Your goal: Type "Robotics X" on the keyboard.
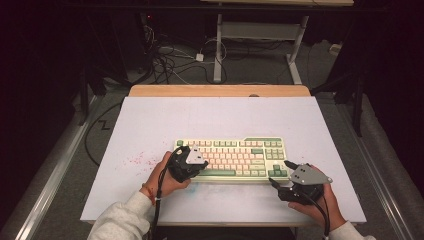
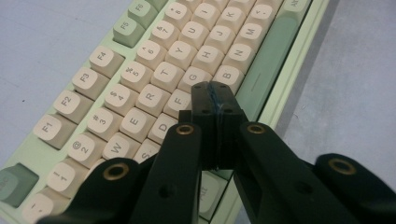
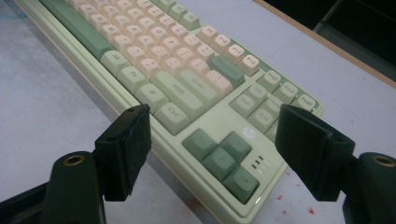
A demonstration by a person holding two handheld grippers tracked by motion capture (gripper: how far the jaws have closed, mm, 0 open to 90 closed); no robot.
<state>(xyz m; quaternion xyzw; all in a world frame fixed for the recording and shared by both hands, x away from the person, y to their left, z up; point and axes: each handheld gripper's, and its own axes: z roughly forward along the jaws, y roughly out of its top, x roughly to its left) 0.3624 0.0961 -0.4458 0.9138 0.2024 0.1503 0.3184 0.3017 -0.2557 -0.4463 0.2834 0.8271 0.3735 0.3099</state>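
Two claws: left claw (image 2: 215,100) together over keyboard (image 2: 154,88) keys, right claw (image 3: 210,149) apart beside it.

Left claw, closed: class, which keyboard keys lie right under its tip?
The left claw is shut, its tip above the keyboard, among F, G and B. The key directly beneath, and those nearer the camera, are covered.

Dim lab: loose floor cables (image 1: 170,62) (tangled), bare desk frame (image 1: 260,35).

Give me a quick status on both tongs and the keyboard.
Left tongs shut, empty, tips over the V key. Right tongs open, off the arrow-key corner. Keyboard flat on the table. Nothing in the way.
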